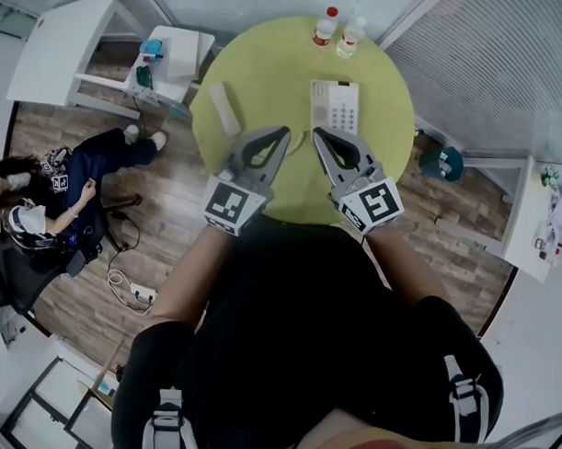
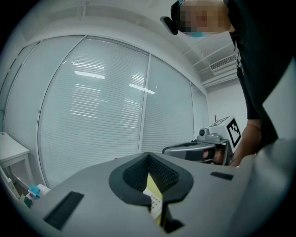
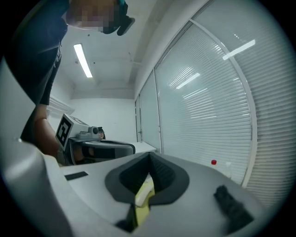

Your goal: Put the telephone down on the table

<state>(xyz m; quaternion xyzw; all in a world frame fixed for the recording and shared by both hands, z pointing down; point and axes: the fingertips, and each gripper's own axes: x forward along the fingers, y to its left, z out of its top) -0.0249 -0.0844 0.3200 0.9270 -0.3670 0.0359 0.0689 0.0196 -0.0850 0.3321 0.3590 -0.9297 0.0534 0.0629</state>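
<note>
So both are clenched shut with nothing in them. The left hand-held gripper (image 1: 280, 134) has its jaws pressed together, and in its own view all you get past them is a sliver of yellow-green top and a bit of keypad. Same story for the right hand-held gripper (image 1: 318, 135): jaws together, with only a strip of the top and something pale showing through the gap. They sit side by side over the near edge of the round desk (image 1: 257, 72), tips pointing toward the far side, close to each other but not touching.

The telephone (image 1: 335, 105) is flat on the desk just beyond the right one's tips, keypad facing up, nothing touching it. A long white piece that looks like the handset (image 1: 224, 109) lies on the desk well to its left, apart from the base.

At the far edge stand two small bottles, one with a red cap (image 1: 326, 26) and a clear one (image 1: 350, 37) just beside it. A seated person (image 1: 68, 190) is off to the left on the wood floor (image 1: 170, 195).
</note>
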